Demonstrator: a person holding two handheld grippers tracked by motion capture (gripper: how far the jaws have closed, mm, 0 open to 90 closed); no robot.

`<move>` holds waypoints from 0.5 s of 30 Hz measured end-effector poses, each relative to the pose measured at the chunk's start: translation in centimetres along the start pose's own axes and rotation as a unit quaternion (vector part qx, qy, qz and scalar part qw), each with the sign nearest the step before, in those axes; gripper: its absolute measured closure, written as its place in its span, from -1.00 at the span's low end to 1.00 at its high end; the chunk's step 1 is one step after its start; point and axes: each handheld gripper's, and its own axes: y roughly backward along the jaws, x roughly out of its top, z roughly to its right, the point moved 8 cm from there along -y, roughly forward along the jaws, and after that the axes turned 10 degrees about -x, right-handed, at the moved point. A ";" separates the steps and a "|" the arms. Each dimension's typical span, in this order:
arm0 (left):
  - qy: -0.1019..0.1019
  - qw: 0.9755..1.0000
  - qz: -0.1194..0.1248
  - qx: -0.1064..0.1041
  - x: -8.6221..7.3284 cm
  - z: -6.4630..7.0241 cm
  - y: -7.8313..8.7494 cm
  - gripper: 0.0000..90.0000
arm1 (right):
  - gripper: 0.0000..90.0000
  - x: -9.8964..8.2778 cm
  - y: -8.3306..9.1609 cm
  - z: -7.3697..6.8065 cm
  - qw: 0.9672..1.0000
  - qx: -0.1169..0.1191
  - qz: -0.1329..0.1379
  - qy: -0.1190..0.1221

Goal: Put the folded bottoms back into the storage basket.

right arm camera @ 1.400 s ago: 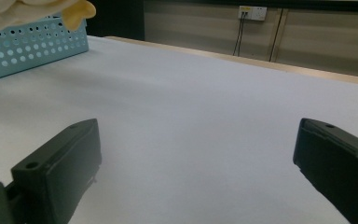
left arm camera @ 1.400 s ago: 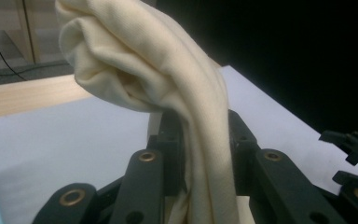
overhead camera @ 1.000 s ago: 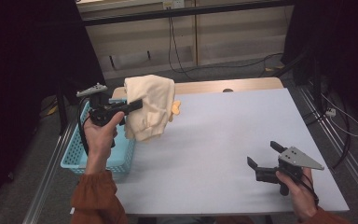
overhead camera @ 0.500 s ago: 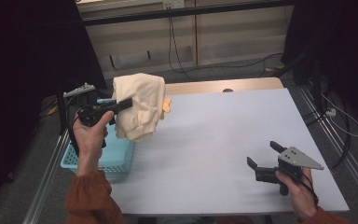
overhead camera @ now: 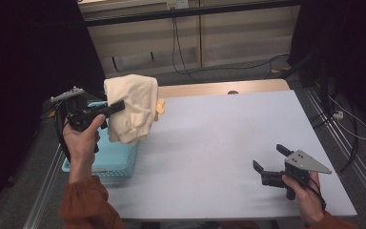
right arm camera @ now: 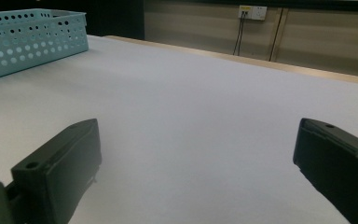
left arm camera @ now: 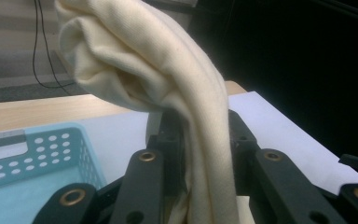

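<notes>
White table (overhead camera: 209,143), cream cloth (overhead camera: 132,107) aloft

Soft, even overhead light leaves the table (overhead camera: 219,138) bright; frame edges fall into black, and close-up jaws look blurred.

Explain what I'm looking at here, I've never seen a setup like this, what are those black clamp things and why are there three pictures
A person sits at a white table holding a hand-operated gripper in each hand; each has two black jaws. One picture is taken from above the table. The other two come from small cameras riding on each gripper, looking along its jaws. The left gripper is clamped on a bundled cream cloth, lifted in the air above a light blue perforated basket at the table's left edge; its own view shows the cloth pinched between the jaws. A small orange patch peeks out behind the cloth; I cannot tell what it is. The right gripper rests low over the bare table, jaws open, holding nothing.
</notes>
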 end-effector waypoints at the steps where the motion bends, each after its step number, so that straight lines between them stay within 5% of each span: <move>1: 0.001 1.000 0.002 0.002 0.0 -0.2 0.3 0.62 | -0.98 0.0 0.0 0.0 1.000 0.000 0.000 0.000; 15: 0.012 0.999 0.023 0.021 0.4 -1.4 2.8 0.62 | -0.98 0.0 0.0 0.0 1.000 0.000 0.000 0.000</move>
